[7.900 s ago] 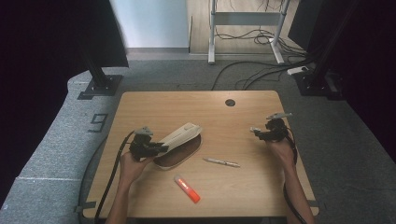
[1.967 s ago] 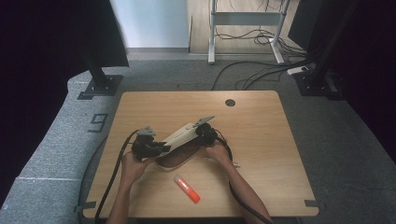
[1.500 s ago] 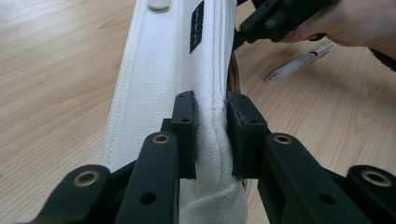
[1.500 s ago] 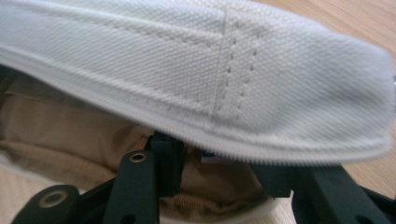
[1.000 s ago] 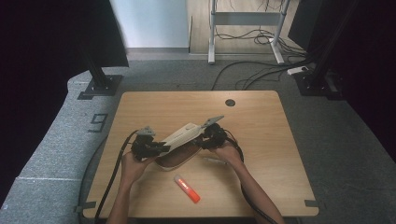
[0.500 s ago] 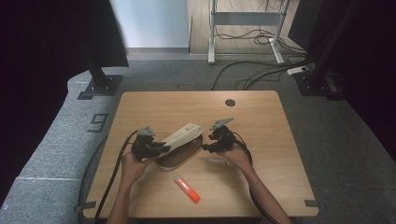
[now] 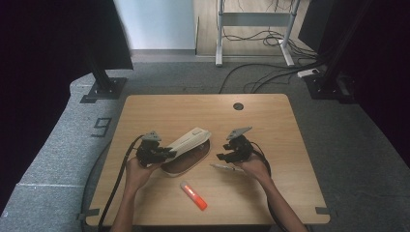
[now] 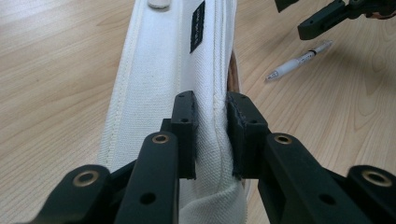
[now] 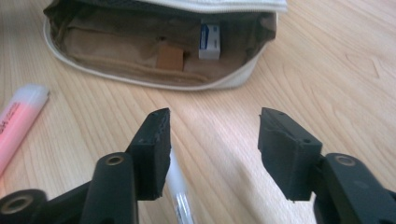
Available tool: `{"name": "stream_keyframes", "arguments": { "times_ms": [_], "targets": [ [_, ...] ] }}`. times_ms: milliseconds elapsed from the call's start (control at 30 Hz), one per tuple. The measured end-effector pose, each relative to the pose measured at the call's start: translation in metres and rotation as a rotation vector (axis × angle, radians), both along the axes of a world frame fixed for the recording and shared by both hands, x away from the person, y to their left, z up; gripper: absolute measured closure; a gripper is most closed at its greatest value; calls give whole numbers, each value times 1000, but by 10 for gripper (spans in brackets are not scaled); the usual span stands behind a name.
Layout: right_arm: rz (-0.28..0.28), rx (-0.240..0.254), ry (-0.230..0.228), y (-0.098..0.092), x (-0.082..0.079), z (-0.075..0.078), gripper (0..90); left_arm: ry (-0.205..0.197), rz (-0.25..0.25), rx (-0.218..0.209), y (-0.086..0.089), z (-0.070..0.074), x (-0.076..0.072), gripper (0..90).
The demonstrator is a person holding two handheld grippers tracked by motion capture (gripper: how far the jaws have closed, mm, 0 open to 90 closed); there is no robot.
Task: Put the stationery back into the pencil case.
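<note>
On the wooden worktop, my left claw clamps the pouch flap; my right claw, jaws apart and just closing, hovers over the pen beside the pouch.

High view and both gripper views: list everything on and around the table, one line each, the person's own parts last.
Table: one, light wood, centre; dark round hole near its far edge.
Pouch: one, cream outside, brown inside, left of centre, flap held up.
Eraser: one, white with blue, inside the pouch.
Pen: one, white, right of the pouch, under the right tongs.
Highlighter: one, orange, near edge.
Floor cables: several, black, beyond the table.
Metal frame: one, grey, far back.
Left tongs: black, shut on the pouch's flap.
Right tongs: black, open over the pen.
</note>
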State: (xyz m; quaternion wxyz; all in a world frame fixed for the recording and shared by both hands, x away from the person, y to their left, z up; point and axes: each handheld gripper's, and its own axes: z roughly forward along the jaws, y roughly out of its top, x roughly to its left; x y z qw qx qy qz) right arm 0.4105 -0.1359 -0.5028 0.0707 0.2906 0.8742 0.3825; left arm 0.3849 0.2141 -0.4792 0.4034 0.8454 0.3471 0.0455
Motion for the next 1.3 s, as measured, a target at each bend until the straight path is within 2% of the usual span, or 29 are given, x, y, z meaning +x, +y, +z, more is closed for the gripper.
{"name": "stream_keyframes", "arguments": {
  "times_ms": [433,767,1100,1300],
  "targets": [
    [2,-27,35,-22,-18,-13,578,6,-4,1,-1,-1,0,735],
    [38,-29,49,-31,-28,-25,663,8,-6,1,-1,-1,0,733],
    [67,-55,34,-29,-32,-33,745,9,-7,2,-1,-1,0,730],
    [84,-67,17,-27,-36,-34,758,10,-8,3,-2,-1,0,730]
  ]
}}
